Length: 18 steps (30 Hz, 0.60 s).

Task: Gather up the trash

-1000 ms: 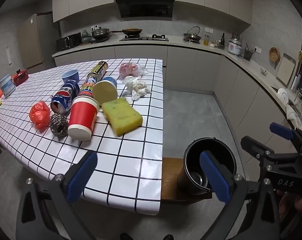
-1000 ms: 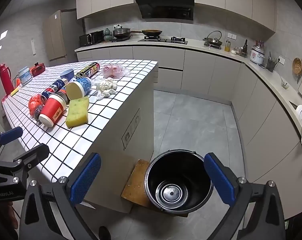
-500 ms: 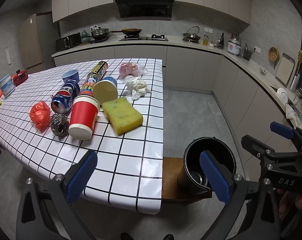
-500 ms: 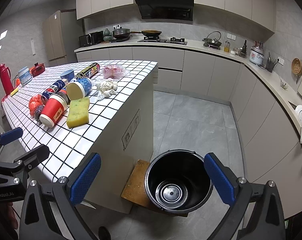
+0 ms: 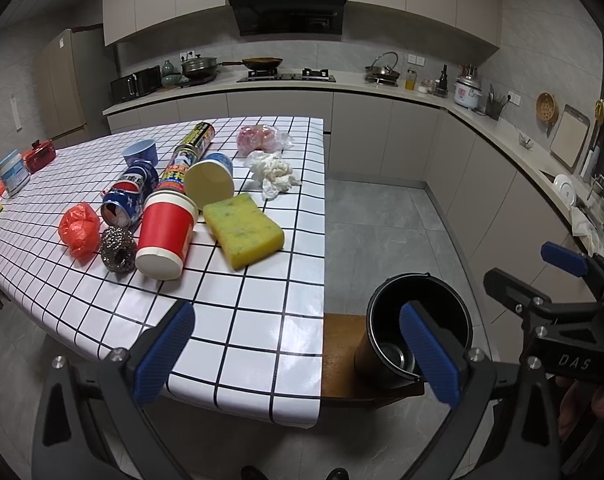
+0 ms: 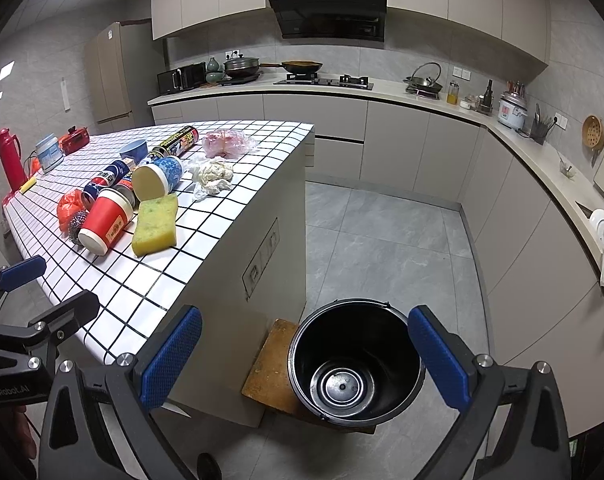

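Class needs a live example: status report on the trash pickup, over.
Left claw open, empty, over table edge. Right claw open above empty black bucket. Trash, yellow sponge nearest, untouched on table. Nothing in the way.

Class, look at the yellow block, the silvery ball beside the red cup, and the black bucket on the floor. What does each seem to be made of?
Yellow block: probably foam sponge, matte with a speckled, porous top. Silvery ball: likely steel-wire scourer, with glinting tangled strands. Black bucket: glossy dark wall and shiny ringed base; metal or plastic is unclear.
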### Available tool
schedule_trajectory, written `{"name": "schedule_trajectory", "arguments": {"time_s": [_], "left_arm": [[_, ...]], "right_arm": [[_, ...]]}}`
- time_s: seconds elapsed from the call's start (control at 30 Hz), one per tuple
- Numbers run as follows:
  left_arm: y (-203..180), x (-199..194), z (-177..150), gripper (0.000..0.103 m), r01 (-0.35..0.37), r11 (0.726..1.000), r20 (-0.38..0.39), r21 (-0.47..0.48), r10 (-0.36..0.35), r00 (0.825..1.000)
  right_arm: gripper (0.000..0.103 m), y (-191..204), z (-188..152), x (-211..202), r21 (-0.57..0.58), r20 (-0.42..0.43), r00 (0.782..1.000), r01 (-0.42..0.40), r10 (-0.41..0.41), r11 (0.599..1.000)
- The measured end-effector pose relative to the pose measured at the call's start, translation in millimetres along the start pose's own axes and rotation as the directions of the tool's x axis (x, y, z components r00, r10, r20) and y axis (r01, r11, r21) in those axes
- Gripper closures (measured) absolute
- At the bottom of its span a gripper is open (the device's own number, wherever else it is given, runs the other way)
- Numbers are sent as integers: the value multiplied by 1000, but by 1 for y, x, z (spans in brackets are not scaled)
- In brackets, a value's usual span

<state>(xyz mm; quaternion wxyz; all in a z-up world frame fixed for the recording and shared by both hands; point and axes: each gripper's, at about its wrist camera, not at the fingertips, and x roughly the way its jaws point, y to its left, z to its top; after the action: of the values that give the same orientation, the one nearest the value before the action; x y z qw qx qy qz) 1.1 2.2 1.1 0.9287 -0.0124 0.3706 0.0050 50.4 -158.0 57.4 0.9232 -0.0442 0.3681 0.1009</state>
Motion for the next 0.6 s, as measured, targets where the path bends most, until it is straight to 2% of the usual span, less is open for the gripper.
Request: {"name": "schedule_trajectory", "arguments": {"time_s": [0.6], "left_arm": [[0, 1, -1, 0, 1, 1000, -5, 1, -1, 1000]], "right_arm": [[0, -1, 0, 0, 2, -1, 1000, -1, 1, 1000]]}}
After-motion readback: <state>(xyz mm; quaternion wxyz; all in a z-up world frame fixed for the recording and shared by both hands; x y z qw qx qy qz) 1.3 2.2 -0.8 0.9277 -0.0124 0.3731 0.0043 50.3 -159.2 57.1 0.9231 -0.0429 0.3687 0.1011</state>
